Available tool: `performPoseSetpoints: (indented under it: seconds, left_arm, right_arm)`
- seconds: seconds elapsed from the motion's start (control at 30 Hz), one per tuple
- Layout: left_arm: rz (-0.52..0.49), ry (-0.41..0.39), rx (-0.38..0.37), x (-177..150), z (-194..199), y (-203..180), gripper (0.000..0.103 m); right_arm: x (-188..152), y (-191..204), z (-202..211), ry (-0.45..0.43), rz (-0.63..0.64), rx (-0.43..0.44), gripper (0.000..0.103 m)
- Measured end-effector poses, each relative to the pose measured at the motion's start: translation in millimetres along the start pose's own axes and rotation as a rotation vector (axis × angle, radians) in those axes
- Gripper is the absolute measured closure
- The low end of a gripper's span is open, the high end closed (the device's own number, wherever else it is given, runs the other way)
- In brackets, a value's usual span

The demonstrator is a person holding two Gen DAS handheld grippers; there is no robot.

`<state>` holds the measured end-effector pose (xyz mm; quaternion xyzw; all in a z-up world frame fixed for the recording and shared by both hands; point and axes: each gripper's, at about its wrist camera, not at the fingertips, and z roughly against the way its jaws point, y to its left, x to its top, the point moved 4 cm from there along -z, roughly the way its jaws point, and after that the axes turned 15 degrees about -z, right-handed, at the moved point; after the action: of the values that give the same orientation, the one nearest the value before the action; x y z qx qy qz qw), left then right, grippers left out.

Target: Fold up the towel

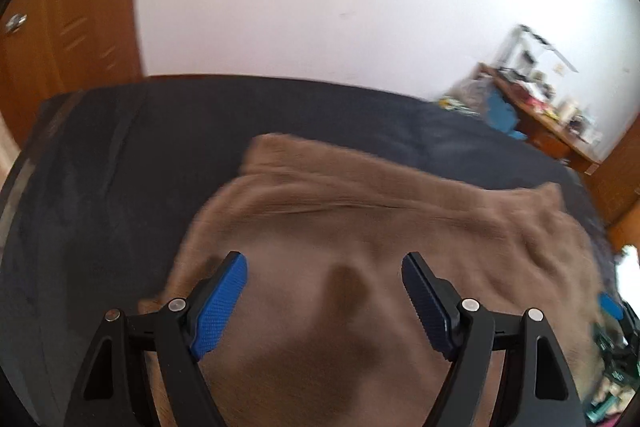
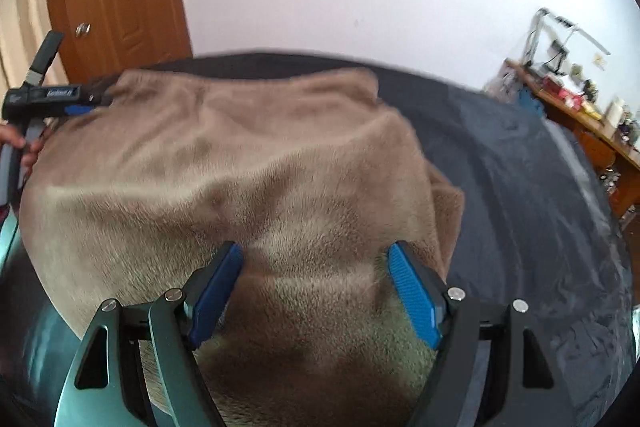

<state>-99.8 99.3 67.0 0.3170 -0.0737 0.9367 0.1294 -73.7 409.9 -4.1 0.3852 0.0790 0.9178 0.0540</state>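
Brown towel [image 2: 224, 163] lies doubled over on the dark bed [image 2: 520, 187], one layer atop another. Left hand-held gripper [image 1: 324, 301] and right hand-held gripper [image 2: 316, 291] both hover spread wide, gripping nothing (poised over the near edge, perhaps for grabbing).

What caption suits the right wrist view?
Open right claw poised over a brown towel on a dark bed.
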Motion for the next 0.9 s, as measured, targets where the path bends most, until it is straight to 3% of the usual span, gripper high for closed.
performPoseSetpoints:
  seconds: [0.13, 0.23, 0.3, 0.37, 0.47, 0.6, 0.73, 0.9]
  left_arm:
    - [-0.064, 0.004, -0.134, 16, 8, -50, 0.021]
    - [-0.103, 0.042, -0.23, 32, -6, -89, 0.021]
    - [-0.129, 0.081, -0.246, 38, -20, -111, 0.021]
    - [-0.168, 0.123, -0.195, 52, -46, -131, 0.021]
    - [-0.195, 0.198, -0.062, 50, -69, -128, 0.021]
    - [-0.204, 0.221, 0.018, 60, -101, -131, 0.021]
    - [-0.21, 0.197, 0.071, 67, -108, -133, 0.021]
    - [-0.211, 0.202, 0.074, 66, -97, -137, 0.021]
  right_arm:
    - [9, -6, 20, -0.129, -0.084, 0.072, 0.022]
    - [5, 0, 14, -0.145, -0.06, 0.053, 0.021]
    - [-2, 4, 7, -0.127, -0.016, 0.033, 0.021]
    - [-11, 11, 9, -0.102, 0.012, 0.036, 0.021]
    - [-18, 11, 5, -0.059, 0.022, 0.028, 0.017]
    - [-27, 8, -1, -0.002, 0.025, 0.014, 0.012]
    - [-33, 5, -4, 0.033, 0.038, 0.007, 0.011]
    - [-36, 5, -4, 0.033, 0.049, 0.002, 0.011]
